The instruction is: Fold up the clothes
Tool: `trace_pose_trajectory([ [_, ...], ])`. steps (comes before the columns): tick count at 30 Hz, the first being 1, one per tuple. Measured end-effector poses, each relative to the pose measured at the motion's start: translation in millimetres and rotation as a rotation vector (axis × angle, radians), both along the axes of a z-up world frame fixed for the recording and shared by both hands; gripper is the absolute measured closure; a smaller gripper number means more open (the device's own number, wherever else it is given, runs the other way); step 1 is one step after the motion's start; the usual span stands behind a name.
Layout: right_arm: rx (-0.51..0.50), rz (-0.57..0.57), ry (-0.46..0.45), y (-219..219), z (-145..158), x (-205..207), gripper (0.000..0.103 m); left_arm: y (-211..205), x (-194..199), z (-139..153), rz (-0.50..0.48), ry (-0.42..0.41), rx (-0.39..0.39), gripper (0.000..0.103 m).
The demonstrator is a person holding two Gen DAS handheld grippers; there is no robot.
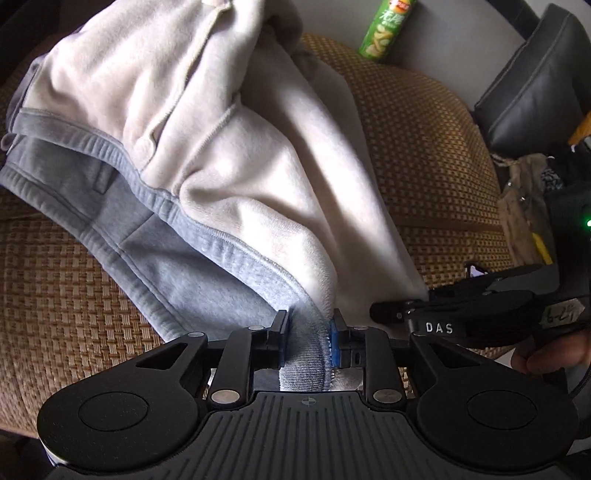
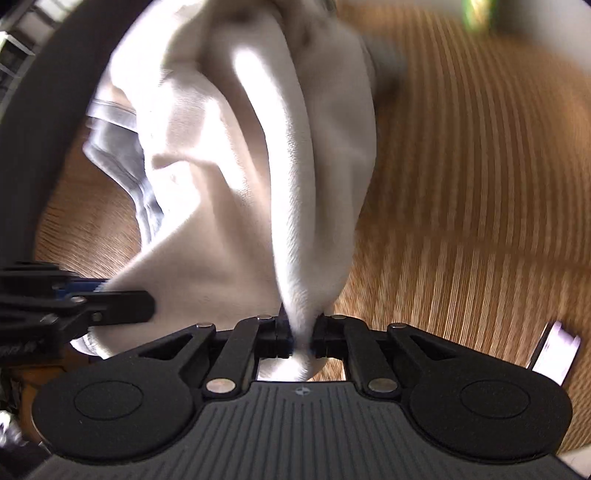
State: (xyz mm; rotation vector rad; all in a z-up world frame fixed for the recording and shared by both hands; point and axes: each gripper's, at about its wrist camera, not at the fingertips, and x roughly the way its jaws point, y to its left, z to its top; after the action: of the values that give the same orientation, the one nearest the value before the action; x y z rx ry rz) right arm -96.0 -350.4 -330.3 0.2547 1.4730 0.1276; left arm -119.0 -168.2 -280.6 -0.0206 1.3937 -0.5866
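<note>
A grey sweat garment [image 1: 166, 254] with cream fleece lining [image 1: 229, 158] lies rumpled on a woven mat [image 1: 424, 122], much of it turned inside out. My left gripper [image 1: 309, 332] is shut on its grey ribbed hem, which fills the gap between the pads. Just to its right, my right gripper [image 1: 380, 313] reaches in from the side. The right wrist view is blurred: there my right gripper [image 2: 303, 334] pinches a narrow fold of the cream fleece [image 2: 236, 166], and my left gripper [image 2: 146, 304] shows at the left edge against the cloth.
A green chips can [image 1: 388, 29] lies beyond the mat. A black leather cushion [image 1: 535, 85] and a beige bag [image 1: 524, 206] sit at the right. A person's hand [image 1: 554, 354] holds the right gripper. A white flat object [image 2: 554, 350] lies on the mat [image 2: 480, 184].
</note>
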Motion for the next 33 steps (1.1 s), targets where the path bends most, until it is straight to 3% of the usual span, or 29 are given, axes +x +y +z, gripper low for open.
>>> trace_pose_trajectory([
  [2,-0.019,-0.004,0.042,-0.8,-11.0,0.5,0.070,4.4,13.3,9.3,0.058,-0.011,0.009,0.078],
  [3,-0.044,-0.001,0.035,-0.2,-7.5,2.2,0.067,11.5,23.4,20.4,0.094,-0.025,0.005,0.075],
  [4,-0.062,0.003,0.014,-0.7,-0.8,4.1,0.066,18.6,33.4,31.6,0.129,-0.039,0.000,0.072],
  [5,-0.074,0.003,-0.017,-2.0,9.4,7.2,0.063,27.7,38.6,40.8,0.168,-0.071,-0.003,0.060],
  [6,-0.087,-0.001,-0.047,-3.4,20.6,11.3,0.054,52.7,48.3,70.1,0.212,-0.110,-0.001,0.055],
  [7,-0.100,-0.005,-0.078,-4.8,31.8,15.3,0.042,66.7,56.9,79.5,0.253,-0.147,0.012,0.053],
  [8,-0.117,-0.011,-0.110,-5.5,42.5,20.3,0.040,80.6,64.7,83.4,0.289,-0.177,0.024,0.051],
  [13,-0.161,-0.029,-0.232,-4.0,86.6,46.5,0.039,137.5,132.0,87.0,0.429,-0.264,0.095,0.045],
  [17,-0.154,-0.001,-0.276,7.8,102.4,55.1,0.037,163.9,185.8,69.4,0.444,-0.294,0.146,0.038],
  [20,-0.165,0.015,-0.268,22.2,103.6,51.3,0.036,176.7,221.7,49.0,0.423,-0.282,0.140,0.026],
  [26,-0.154,-0.008,-0.190,58.5,92.2,68.8,0.036,186.8,276.1,10.1,0.367,-0.212,0.107,0.026],
  [28,-0.145,-0.014,-0.172,72.1,86.4,79.5,0.036,187.0,285.0,-0.3,0.328,-0.160,0.057,0.028],
  [29,-0.139,-0.017,-0.167,78.0,85.1,85.5,0.036,187.1,289.3,-5.5,0.308,-0.133,0.032,0.046],
  [30,-0.135,-0.023,-0.167,84.2,85.5,92.3,0.036,186.5,290.6,-8.6,0.284,-0.107,0.010,0.073],
  [33,-0.119,-0.046,-0.190,94.1,95.4,116.9,0.036,187.2,281.2,1.4,0.228,-0.137,-0.030,0.085],
])
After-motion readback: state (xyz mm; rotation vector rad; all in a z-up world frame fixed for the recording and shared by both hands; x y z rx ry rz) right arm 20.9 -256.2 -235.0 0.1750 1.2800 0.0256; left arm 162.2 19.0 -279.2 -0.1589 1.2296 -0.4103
